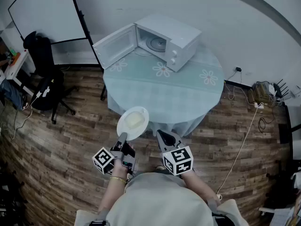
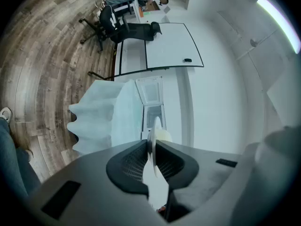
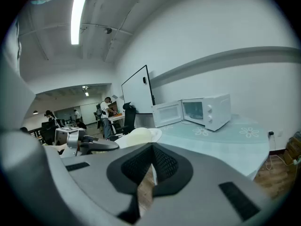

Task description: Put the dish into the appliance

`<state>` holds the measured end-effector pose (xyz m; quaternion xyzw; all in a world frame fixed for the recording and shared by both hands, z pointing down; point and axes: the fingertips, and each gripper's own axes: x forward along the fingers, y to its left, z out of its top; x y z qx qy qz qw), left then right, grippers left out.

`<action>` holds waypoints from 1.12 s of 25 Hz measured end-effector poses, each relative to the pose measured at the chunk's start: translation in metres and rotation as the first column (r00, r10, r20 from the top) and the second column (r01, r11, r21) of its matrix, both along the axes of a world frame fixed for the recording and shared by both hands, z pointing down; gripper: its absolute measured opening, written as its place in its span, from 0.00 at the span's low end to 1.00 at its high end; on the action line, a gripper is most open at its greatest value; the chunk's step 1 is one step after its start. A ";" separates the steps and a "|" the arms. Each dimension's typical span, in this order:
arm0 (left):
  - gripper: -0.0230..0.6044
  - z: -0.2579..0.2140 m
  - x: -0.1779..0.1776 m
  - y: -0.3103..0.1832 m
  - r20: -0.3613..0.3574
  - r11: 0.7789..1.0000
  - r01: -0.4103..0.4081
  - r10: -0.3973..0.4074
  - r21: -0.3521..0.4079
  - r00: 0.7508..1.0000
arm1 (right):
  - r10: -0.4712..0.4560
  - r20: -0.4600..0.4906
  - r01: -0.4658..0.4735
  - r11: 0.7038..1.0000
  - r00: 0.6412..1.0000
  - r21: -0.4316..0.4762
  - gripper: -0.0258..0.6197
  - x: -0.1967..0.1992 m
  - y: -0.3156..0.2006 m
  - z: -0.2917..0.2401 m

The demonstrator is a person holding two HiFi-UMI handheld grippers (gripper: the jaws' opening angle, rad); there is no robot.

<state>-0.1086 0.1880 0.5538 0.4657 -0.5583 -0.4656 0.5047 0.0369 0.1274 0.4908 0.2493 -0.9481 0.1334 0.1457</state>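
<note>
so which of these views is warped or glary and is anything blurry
Head view: fisheye bends the floor planks, lower corners go dark, light dim and even. Left gripper view: rolled sideways, strip light flares at top right, plate shows edge-on. Right gripper view: ceiling light blows out, microwave looks sharp, nothing badly blurred.

Left gripper (image 1: 123, 139) holding dish (image 1: 133, 123), microwave (image 1: 175, 37) open

A wooden floor (image 1: 56, 154) meets a white wall (image 1: 244, 27) and whiteboard (image 1: 47, 13) (black chair (image 1: 40, 55) beside).
</note>
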 end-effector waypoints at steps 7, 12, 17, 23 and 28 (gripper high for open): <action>0.11 0.002 0.007 0.022 0.000 1.000 -0.008 0.008 -0.016 1.000 | 0.002 0.005 -0.003 1.000 1.000 0.017 0.05 0.006 0.017 -0.005; 0.11 -0.001 0.015 0.022 -0.005 1.000 0.001 -0.001 -0.021 1.000 | -0.007 0.011 0.007 1.000 1.000 0.005 0.05 0.015 0.019 -0.004; 0.11 -0.003 0.024 0.017 0.011 0.999 0.022 -0.022 -0.023 1.000 | -0.023 0.009 0.023 0.999 1.000 -0.024 0.05 0.025 0.015 0.001; 0.11 -0.002 0.038 0.013 0.012 0.999 0.034 -0.034 -0.013 0.999 | -0.033 -0.005 0.033 0.999 0.999 -0.035 0.05 0.036 0.013 0.008; 0.11 -0.007 0.046 0.004 0.007 0.999 0.029 -0.029 -0.016 1.000 | -0.021 0.018 0.022 0.998 1.000 -0.057 0.05 0.040 0.003 0.004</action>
